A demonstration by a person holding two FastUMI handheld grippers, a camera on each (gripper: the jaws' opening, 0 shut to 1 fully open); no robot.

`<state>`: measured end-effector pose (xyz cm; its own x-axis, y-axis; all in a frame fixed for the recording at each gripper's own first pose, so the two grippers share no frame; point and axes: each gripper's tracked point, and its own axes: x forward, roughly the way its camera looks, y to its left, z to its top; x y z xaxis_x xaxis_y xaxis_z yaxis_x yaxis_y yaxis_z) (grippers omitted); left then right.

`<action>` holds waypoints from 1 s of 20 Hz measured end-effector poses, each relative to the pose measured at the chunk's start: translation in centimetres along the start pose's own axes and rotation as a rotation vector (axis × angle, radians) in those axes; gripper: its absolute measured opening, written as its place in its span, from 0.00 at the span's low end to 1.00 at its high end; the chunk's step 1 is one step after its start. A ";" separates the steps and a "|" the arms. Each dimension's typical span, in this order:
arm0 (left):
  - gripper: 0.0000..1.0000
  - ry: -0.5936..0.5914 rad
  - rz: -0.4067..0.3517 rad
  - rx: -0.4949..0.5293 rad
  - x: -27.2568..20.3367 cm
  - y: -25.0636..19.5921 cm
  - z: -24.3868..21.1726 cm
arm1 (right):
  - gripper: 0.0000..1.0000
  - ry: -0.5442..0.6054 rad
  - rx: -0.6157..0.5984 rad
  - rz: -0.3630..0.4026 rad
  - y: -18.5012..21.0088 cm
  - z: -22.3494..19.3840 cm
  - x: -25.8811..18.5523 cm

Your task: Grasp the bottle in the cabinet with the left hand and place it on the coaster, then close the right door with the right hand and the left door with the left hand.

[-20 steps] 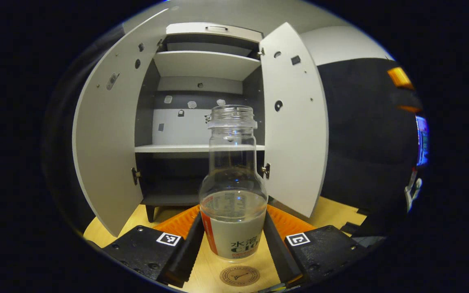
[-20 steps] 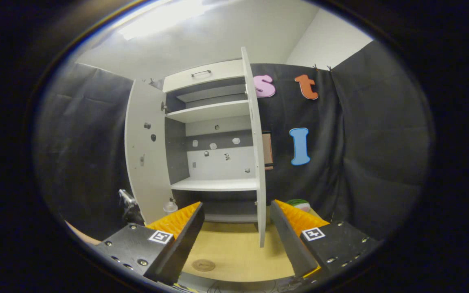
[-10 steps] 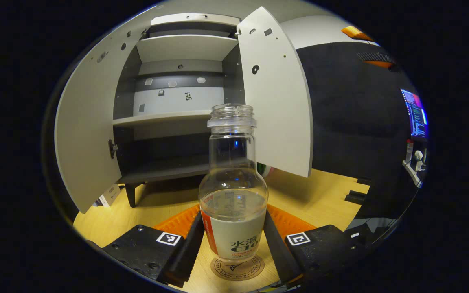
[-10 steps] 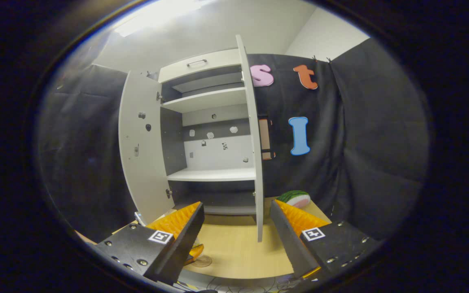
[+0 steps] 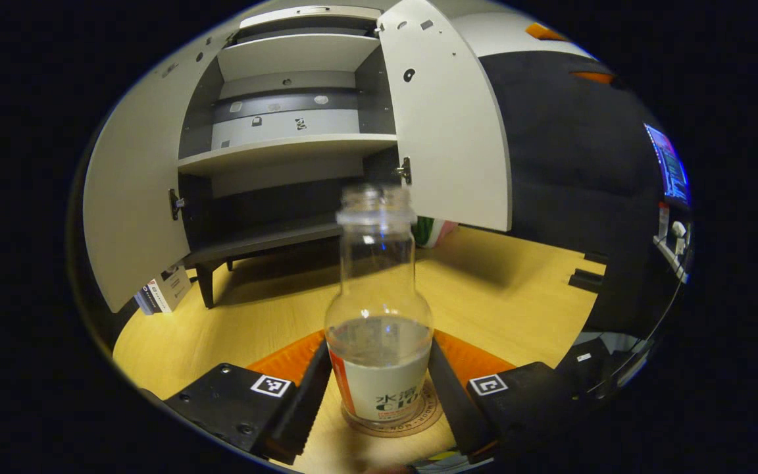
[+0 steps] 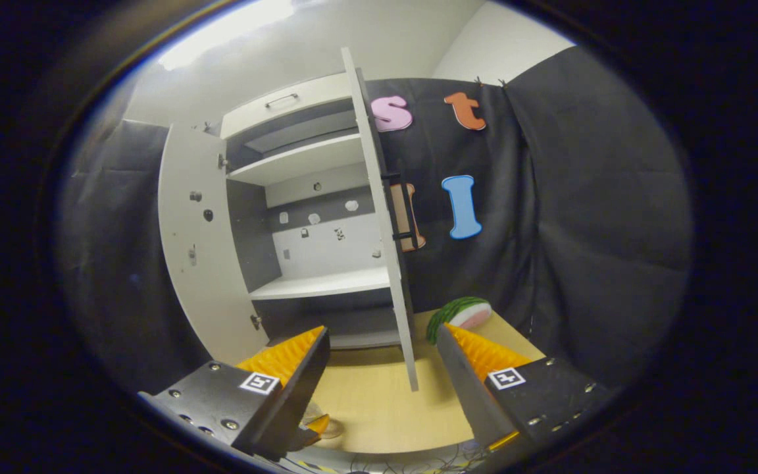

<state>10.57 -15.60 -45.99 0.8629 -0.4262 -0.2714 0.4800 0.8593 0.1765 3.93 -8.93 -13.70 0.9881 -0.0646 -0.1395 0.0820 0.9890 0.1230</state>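
Bottle point(image 5: 379, 329) upright on the coaster point(image 5: 395, 418), clamped at its label between both fingers of the left tool point(image 5: 379, 395). Cabinet point(image 5: 287, 131) behind the bottle on the wood surface point(image 5: 517, 296), both doors swung out. Right tool point(image 6: 382, 368) wide, holding nothing, facing the right door point(image 6: 382, 224) edge-on.

Clear bottle point(image 5: 379, 329), white-and-orange label; brown coaster point(image 5: 393, 421); white cabinet point(image 5: 287, 99); orange jaws.
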 end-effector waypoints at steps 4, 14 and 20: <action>0.98 0.013 -0.071 -0.049 -0.4 -0.7 1.2 | 0.99 -0.004 -0.004 -0.034 -1.5 0.0 -0.5; 0.99 -0.093 -0.115 -0.010 -6.4 -0.5 12.9 | 0.94 -0.046 -0.007 -0.142 -7.1 1.0 -1.9; 0.98 -0.231 -0.100 -0.027 -12.0 2.5 24.4 | 0.99 -0.103 -0.099 -0.149 -8.8 3.9 -1.3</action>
<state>5.26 -15.22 -19.18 0.8263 -0.5598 -0.0626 0.5628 0.8158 0.1332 2.44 -18.07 -10.73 0.9744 -0.2199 -0.0471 0.2206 0.9753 0.0107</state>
